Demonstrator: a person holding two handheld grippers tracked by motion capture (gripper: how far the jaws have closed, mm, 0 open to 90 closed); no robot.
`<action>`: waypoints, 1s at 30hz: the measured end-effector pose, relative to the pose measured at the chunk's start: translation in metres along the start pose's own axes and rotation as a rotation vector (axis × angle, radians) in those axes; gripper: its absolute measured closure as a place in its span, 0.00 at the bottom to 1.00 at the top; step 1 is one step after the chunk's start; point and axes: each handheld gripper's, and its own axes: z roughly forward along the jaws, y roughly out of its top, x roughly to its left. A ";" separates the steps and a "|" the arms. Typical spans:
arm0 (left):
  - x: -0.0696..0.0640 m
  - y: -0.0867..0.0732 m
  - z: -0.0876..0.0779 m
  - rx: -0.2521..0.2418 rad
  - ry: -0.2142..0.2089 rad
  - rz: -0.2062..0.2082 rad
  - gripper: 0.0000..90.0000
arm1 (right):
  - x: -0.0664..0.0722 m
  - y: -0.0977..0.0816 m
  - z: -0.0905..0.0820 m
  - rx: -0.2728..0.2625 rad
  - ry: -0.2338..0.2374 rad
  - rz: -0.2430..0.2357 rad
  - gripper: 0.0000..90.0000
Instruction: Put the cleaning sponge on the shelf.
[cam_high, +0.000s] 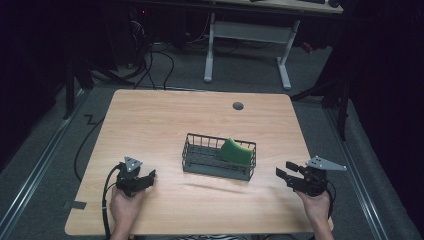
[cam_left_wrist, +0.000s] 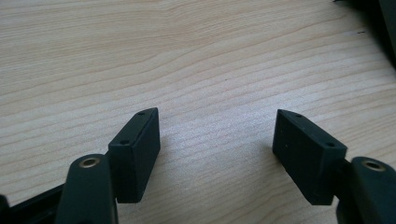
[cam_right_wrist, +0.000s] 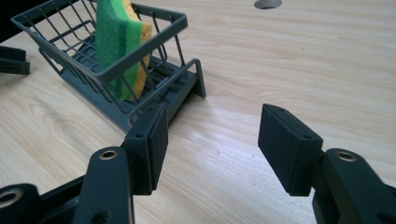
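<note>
Sponge (cam_high: 235, 151) was propped in the basket's (cam_high: 200, 167) right end, nearer the right gripper (cam_high: 286, 172); both grippers' jaws were spread wide, empty.

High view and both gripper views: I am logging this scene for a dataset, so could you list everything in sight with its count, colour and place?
table: one, light wood, centre of the high view
basket: one, dark grey wire, middle of the table
sponge: one, green with a yellow side, standing tilted in the basket's right end
hole cover: one, grey, round, far side of the table
desk: one, white legs, on the floor beyond the table
cables: several, black, on the floor behind the table
left gripper: one, black, jaws open and empty, near left of the table
right gripper: one, black, jaws open and empty, right of the basket
hands: two, holding the grippers at the near edge
</note>
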 end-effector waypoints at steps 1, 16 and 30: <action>0.000 0.000 0.000 0.000 0.000 0.000 0.36 | 0.000 -0.002 0.001 0.002 -0.004 0.008 0.47; 0.000 0.000 0.000 0.000 0.001 0.000 0.36 | -0.008 -0.030 0.025 0.053 -0.090 0.044 0.46; 0.000 0.000 0.000 0.000 0.001 0.000 0.36 | -0.011 -0.046 0.034 0.100 -0.199 0.023 0.45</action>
